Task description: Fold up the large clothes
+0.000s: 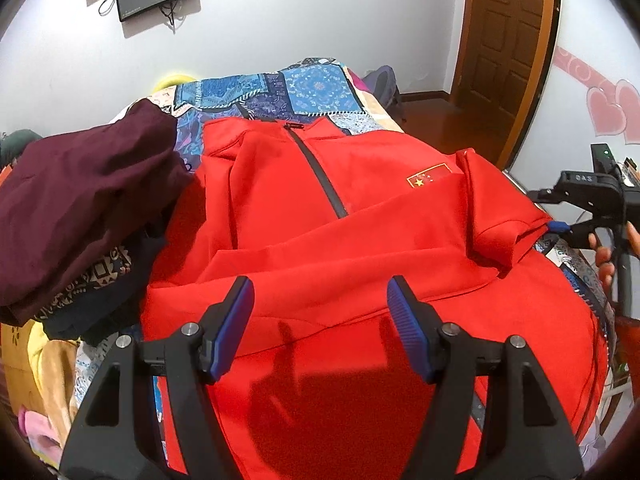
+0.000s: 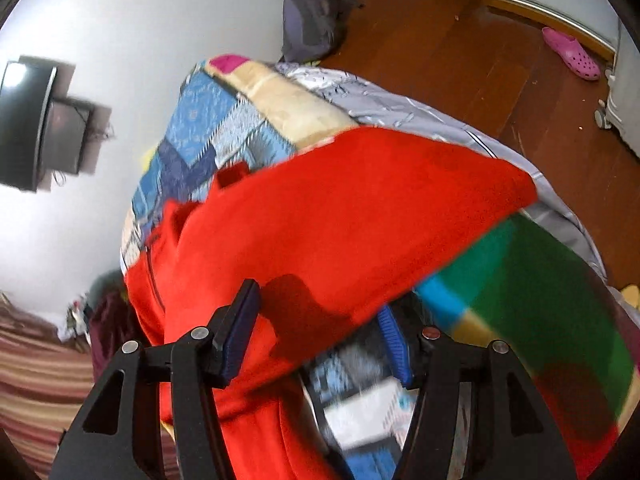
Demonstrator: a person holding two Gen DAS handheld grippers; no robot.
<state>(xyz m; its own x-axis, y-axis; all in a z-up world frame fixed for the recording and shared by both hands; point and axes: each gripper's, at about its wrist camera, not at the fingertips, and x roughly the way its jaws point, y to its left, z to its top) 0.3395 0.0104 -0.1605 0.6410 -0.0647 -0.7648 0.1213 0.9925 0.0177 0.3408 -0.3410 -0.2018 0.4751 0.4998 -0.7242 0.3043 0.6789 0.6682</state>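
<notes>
Lying zipped on the bed point(image 1: 320, 84), the red jacket point(image 1: 360, 240) has both sleeves folded in, body still unfolded; left gripper point(image 1: 320, 320) and right gripper point(image 2: 320, 332) both gape empty.

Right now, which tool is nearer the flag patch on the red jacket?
Right. The right tool sits at the folded sleeve's edge just beside the flag patch; the left tool hovers over the red jacket lower body.

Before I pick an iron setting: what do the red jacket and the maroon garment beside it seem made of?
Red jacket: probably synthetic softshell or fleece-backed knit; smooth matte face, thick soft folds, dark taped zipper. Maroon garment: likely cotton or blend; dull, finely creased. Neither is certain by look.
</notes>
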